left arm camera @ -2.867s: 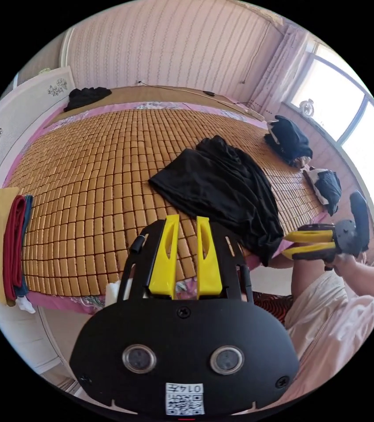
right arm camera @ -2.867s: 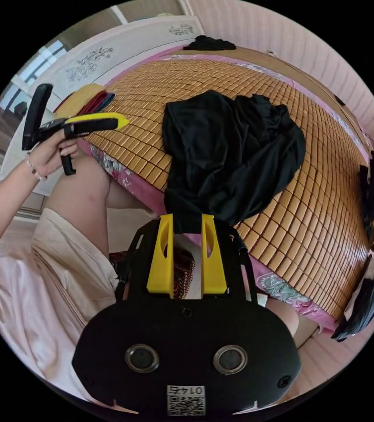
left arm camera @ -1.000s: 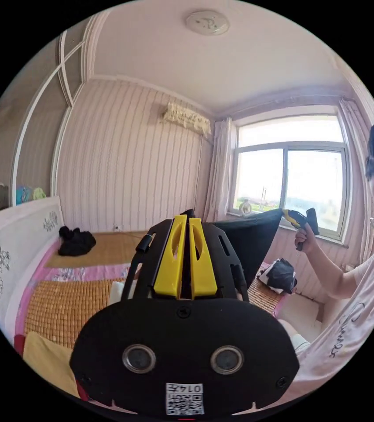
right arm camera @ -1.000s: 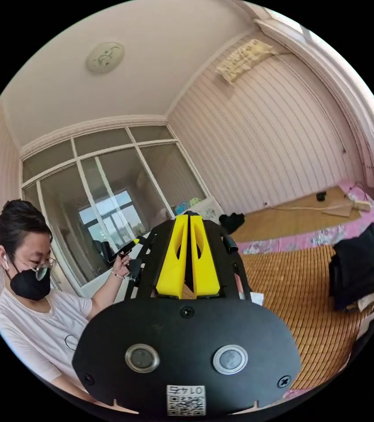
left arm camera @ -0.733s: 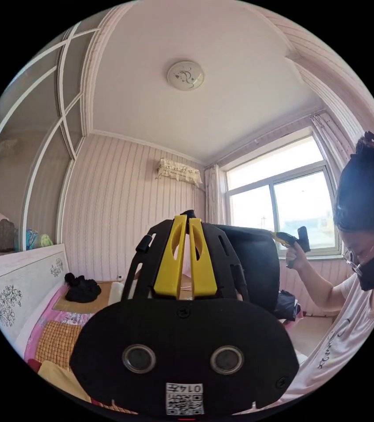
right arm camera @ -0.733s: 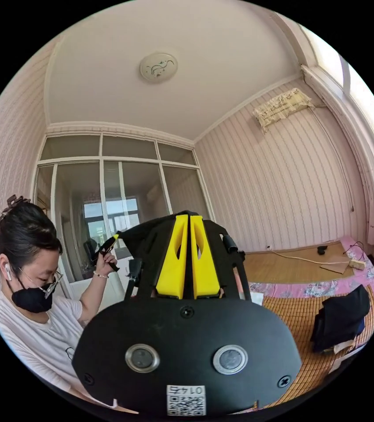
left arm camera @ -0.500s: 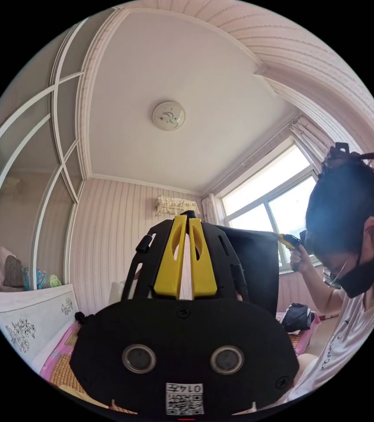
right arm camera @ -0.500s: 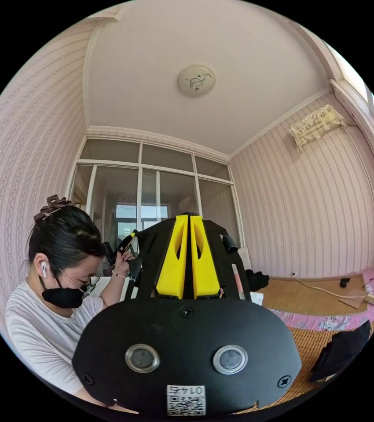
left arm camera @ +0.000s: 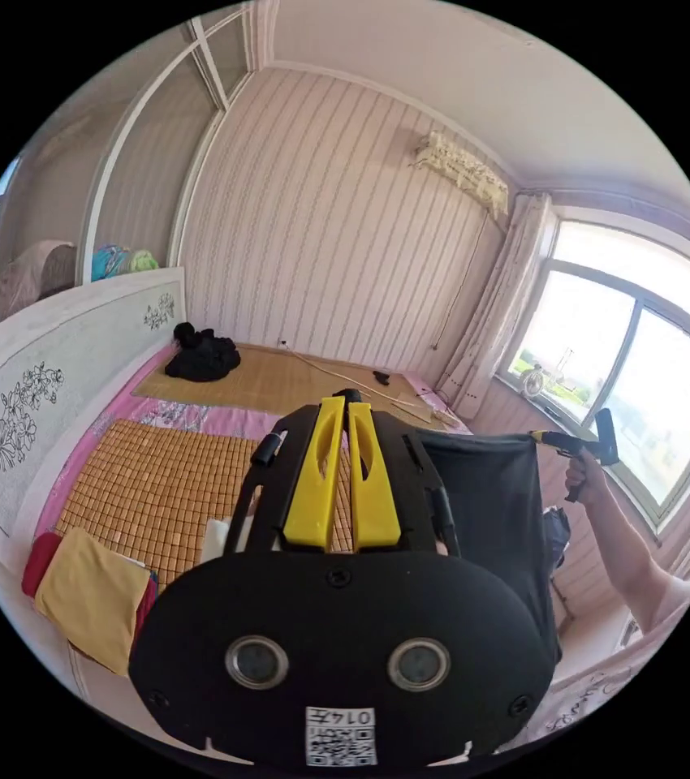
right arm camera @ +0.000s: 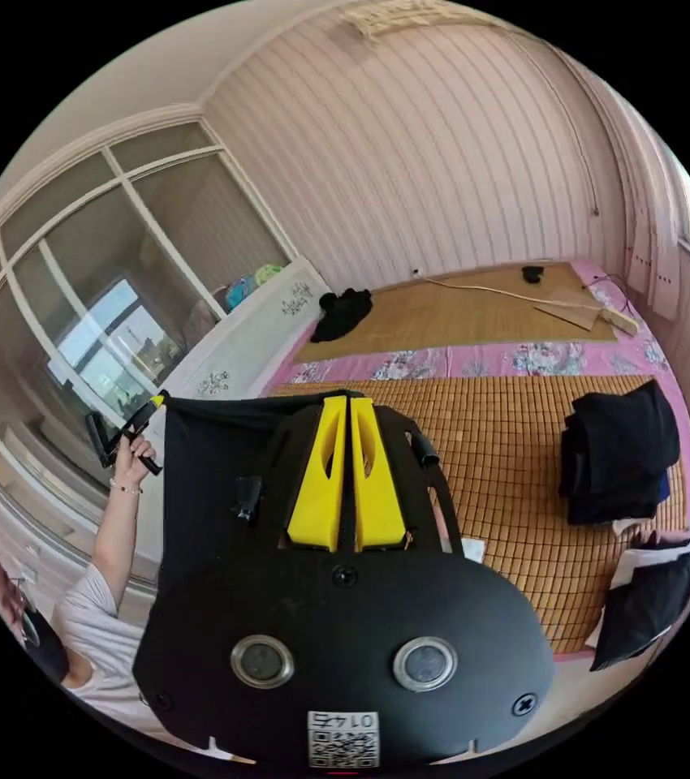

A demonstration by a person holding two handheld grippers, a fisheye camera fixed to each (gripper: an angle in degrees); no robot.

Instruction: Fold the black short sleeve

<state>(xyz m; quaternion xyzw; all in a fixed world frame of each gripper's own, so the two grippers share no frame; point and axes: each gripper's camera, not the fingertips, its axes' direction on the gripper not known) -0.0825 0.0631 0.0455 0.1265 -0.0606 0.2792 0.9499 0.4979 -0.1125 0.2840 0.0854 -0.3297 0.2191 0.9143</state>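
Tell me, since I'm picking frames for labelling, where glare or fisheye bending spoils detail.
Left gripper view: the bright window is blown out, and the black short-sleeve shirt reads as flat shadow. Right gripper view: evenly lit, though the striped pink wall bows strongly toward the rim.

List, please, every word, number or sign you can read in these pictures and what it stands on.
Sticker on the left gripper: a code square and a few characters, too small to read.
Sticker on the right gripper: the same, unreadable.
Script on the person's white shirt: cut off, unreadable.
Black short sleeve: no print visible.
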